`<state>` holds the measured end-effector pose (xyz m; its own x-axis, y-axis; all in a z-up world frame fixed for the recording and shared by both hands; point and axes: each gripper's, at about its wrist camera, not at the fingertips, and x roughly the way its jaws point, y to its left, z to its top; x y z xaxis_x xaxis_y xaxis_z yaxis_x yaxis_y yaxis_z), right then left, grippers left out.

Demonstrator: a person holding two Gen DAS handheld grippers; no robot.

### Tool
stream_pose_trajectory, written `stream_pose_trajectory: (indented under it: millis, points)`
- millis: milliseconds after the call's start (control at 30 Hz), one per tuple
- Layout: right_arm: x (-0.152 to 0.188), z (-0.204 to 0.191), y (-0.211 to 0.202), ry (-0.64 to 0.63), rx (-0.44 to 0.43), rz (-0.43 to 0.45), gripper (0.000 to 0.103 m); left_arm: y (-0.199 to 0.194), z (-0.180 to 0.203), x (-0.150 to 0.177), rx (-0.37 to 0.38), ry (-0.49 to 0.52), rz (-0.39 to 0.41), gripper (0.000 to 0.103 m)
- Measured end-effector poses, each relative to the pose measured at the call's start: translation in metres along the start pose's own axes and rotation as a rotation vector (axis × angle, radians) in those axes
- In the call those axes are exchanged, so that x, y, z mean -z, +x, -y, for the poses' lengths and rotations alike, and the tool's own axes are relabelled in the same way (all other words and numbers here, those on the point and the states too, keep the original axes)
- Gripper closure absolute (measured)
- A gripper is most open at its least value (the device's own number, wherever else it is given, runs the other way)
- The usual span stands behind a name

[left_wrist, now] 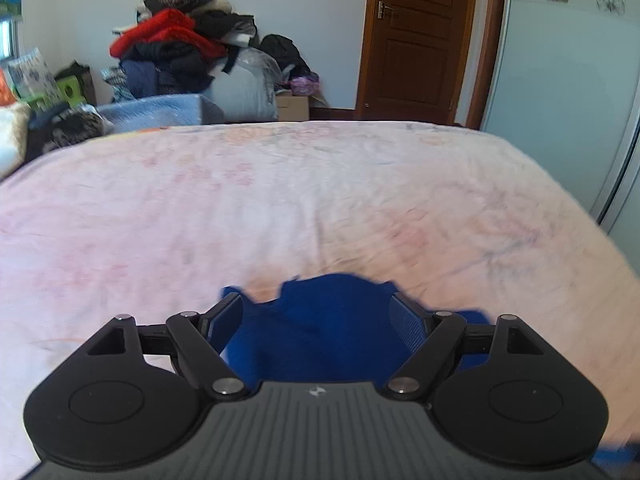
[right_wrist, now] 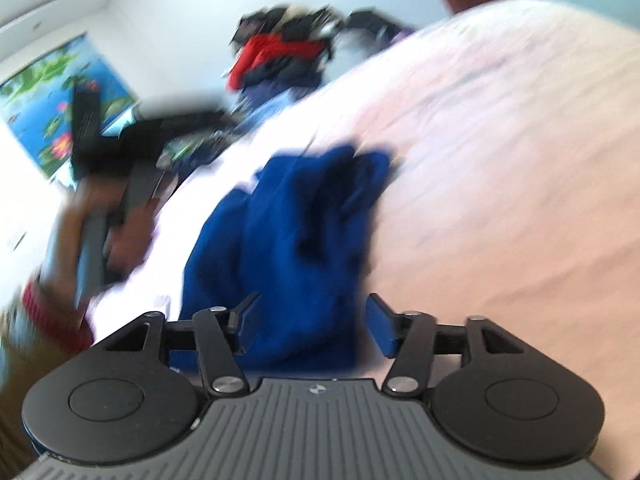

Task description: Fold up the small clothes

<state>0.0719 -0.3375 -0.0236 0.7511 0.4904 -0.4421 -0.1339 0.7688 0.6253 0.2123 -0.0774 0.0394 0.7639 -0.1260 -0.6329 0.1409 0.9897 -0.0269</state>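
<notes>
- The left claw (left_wrist: 318, 320) has its jaws spread wide with the blue garment (left_wrist: 324, 320) lying between and under them; nothing is pinched, so it seems poised over the cloth to pick an edge for a first fold.
- The right claw (right_wrist: 312, 330) is likewise spread, its blue-padded fingers (right_wrist: 380, 328) straddling the near end of the same garment without closing on it. This view is smeared by motion, so whether a pad brushes the fabric is hard to say.
- The blue garment (right_wrist: 296, 236) lies on the bed (left_wrist: 280, 208), near its front edge, bunched and rumpled rather than flat. It is a deep, even blue with soft ridges and dark creases; its type cannot be told. It looks as if it needs spreading before any fold.
- In the right wrist view the person's left hand (right_wrist: 120, 232), with a red cuff at the wrist, grips the other tool beside the garment.
- The bed's pale pink floral cover stretches bare beyond the cloth.
- Farther off, a heap of clothes (left_wrist: 180, 44) with a red piece on top stands against the wall, and a brown door (left_wrist: 416, 36) is shut.
</notes>
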Motion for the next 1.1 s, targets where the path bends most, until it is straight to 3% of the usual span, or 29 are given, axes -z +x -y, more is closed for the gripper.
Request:
stream_pose_trajectory:
  millis: [100,333,367,400,467,600,667,700,733,800,867,900,1000,1100]
  points:
    - [-0.034,0.012,0.023,0.061,-0.117,0.0,0.032,-0.006,-0.01,0.013,-0.018,0.007,-0.013,0.022]
    - [-0.086,0.007,0.121,0.104,-0.123,-0.092,0.031,-0.01,-0.011,0.035,0.003,0.029,-0.036,0.022]
    - [-0.088,0.004,0.132,0.091,-0.114,-0.098,0.04,-0.01,-0.01,0.038,0.01,0.035,-0.039,0.022]
    - [-0.09,0.0,0.141,0.07,-0.067,-0.103,0.062,-0.011,-0.009,0.04,0.017,0.041,-0.043,0.022]
    - [-0.086,-0.008,0.15,0.0,0.048,-0.118,0.093,-0.013,-0.008,0.045,0.029,0.055,-0.049,0.022]
    - [-0.081,-0.007,0.132,-0.059,0.129,-0.025,0.095,-0.012,-0.008,0.055,0.025,0.096,-0.059,0.022]
    - [-0.082,0.001,0.129,-0.062,0.127,-0.04,0.095,-0.008,-0.009,0.057,0.024,0.091,-0.072,0.022]
    - [-0.081,0.001,0.132,-0.083,0.127,-0.079,0.085,-0.009,-0.01,0.057,0.026,0.083,-0.072,0.022]
    - [-0.079,0.0,0.135,-0.103,0.157,-0.083,0.081,-0.01,-0.011,0.058,0.033,0.074,-0.069,0.022]
    - [-0.083,-0.005,0.123,-0.137,0.215,-0.006,0.052,-0.018,-0.012,0.059,0.041,0.058,-0.057,0.022]
    - [-0.09,-0.016,0.11,-0.189,0.247,0.088,0.052,-0.024,-0.012,0.061,0.045,0.056,-0.052,0.022]
    - [-0.096,-0.025,0.109,-0.231,0.218,0.085,0.052,-0.026,-0.01,0.061,0.049,0.059,-0.056,0.022]
    - [-0.097,-0.059,0.136,-0.376,0.063,-0.094,0.043,-0.026,-0.003,0.063,0.075,0.084,-0.068,0.022]
    - [-0.086,-0.077,0.181,-0.466,0.05,-0.236,0.041,-0.026,0.003,0.068,0.066,0.096,-0.071,0.022]
